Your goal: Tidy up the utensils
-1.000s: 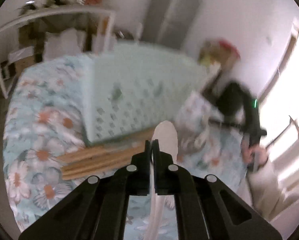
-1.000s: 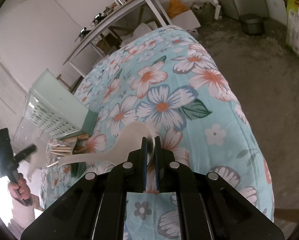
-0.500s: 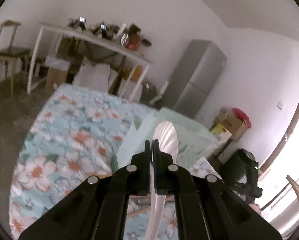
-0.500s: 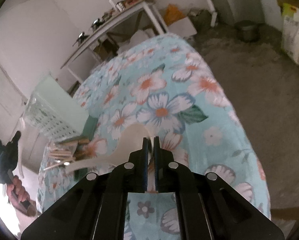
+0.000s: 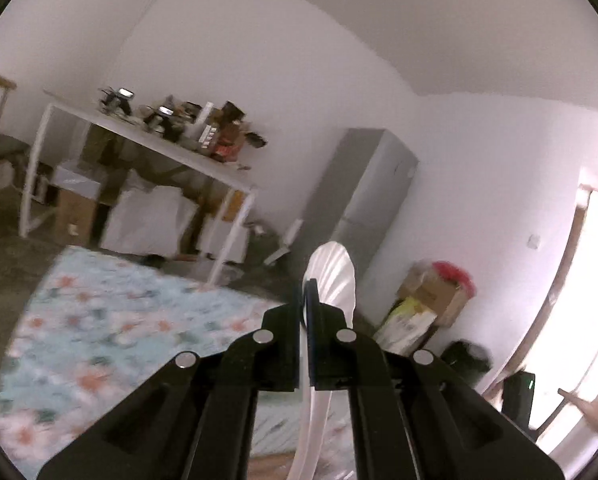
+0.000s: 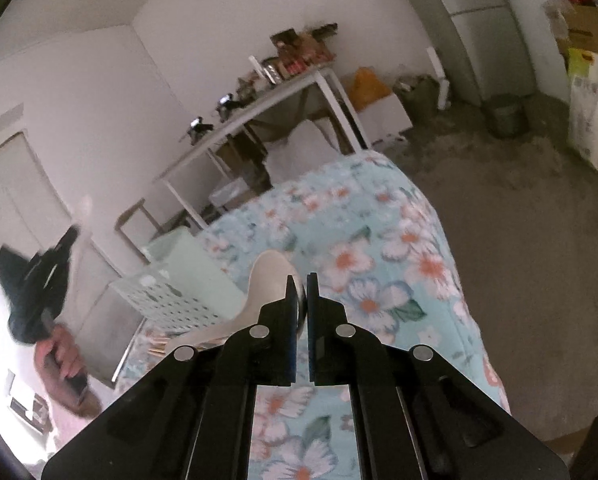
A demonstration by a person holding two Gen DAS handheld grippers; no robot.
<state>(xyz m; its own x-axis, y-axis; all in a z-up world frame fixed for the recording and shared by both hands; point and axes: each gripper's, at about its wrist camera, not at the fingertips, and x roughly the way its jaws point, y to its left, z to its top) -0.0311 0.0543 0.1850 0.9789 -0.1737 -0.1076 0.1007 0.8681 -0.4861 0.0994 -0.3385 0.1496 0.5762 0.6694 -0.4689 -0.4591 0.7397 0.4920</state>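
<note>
My left gripper (image 5: 309, 292) is shut on a white plastic spoon (image 5: 334, 276); its bowl sticks up past the fingertips and its handle runs down between the fingers. It is raised high above the floral table (image 5: 99, 320). My right gripper (image 6: 302, 284) is shut on a white rice paddle (image 6: 265, 288) whose handle points down-left toward the pale green perforated basket (image 6: 179, 280). Wooden chopsticks (image 6: 157, 346) lie by the basket. The left gripper body (image 6: 39, 280) and the hand holding it show at the left of the right wrist view.
A white shelf table (image 5: 147, 144) with clutter stands by the far wall, a grey fridge (image 5: 355, 200) beside it. Boxes and a bag (image 5: 427, 300) sit near the wall. A metal pot (image 6: 505, 114) and a sack (image 6: 589, 120) stand on the concrete floor.
Both grippers have lifted and tilted up. The left view has swung from the basket and chopsticks to the far wall. The right gripper rose with the paddle.
</note>
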